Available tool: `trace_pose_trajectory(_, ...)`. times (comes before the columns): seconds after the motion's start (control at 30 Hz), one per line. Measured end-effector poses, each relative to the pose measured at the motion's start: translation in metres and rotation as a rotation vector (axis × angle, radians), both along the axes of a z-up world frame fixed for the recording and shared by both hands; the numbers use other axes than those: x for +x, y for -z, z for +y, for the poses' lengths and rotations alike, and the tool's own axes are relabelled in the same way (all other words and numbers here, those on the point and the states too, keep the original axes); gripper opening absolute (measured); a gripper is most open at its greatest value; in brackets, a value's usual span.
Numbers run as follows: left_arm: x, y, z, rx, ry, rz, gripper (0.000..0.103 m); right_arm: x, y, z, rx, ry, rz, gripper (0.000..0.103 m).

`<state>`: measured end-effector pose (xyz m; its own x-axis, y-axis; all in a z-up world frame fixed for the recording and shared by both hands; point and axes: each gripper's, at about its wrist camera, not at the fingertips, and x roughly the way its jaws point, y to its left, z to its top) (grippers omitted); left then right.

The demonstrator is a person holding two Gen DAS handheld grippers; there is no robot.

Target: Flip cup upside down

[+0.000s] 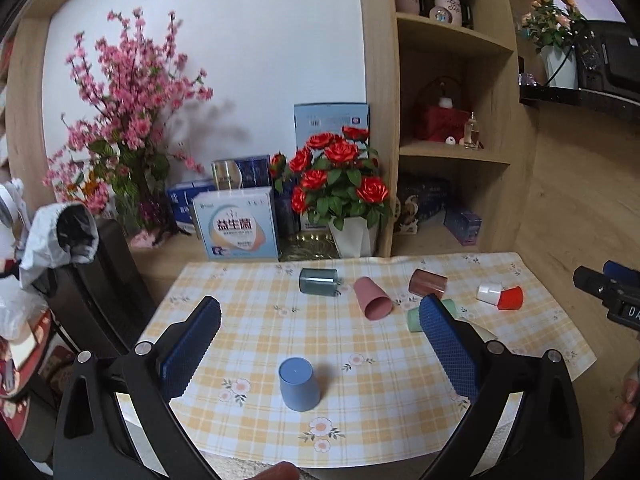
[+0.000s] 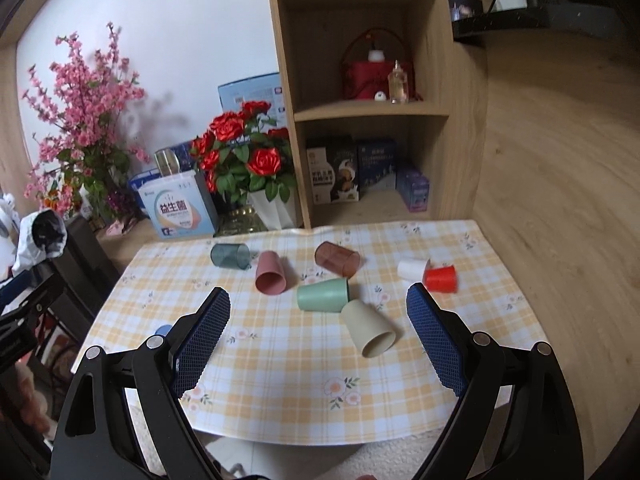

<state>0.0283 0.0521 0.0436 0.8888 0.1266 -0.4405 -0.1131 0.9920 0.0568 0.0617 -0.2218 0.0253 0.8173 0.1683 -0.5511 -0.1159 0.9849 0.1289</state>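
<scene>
8 cups [image 2: 370, 332] | 1 inverted: blue cup [image 1: 298, 384] | 7 lying | both jaws released

Eight cups [image 2: 272, 278] in all: seven lying down, one blue cup [image 1: 299, 384] upturned.

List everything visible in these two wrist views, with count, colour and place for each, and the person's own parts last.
blue cup: 1, blue, upside down, near left of tablecloth
teal cup: 1, translucent teal, on its side, far left
pink cup: 1, pink, on its side
brown cup: 1, translucent brown, on its side
green cup: 1, mint, on its side, centre
beige cup: 1, beige, on its side, nearest
white cup: 1, white, on its side
red cup: 1, red, beside the white
tablecloth: 1, yellow check
rose pot: 1, red, behind table
left gripper: jaws open
right gripper: jaws open
</scene>
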Motion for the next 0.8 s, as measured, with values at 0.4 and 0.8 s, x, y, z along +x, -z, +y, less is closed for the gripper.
trace_pose_trajectory(0.4,-0.013,-0.011,-0.014,-0.001,0.041,-0.025,0.097,-0.010,-0.006,-0.004,-0.007,0.007,-0.017,0.087)
trace_pose_trajectory(0.8,-0.020,-0.017,-0.015,-0.016,0.053,-0.034,0.097,-0.018,-0.016,-0.008,-0.026,0.018,-0.052,0.087)
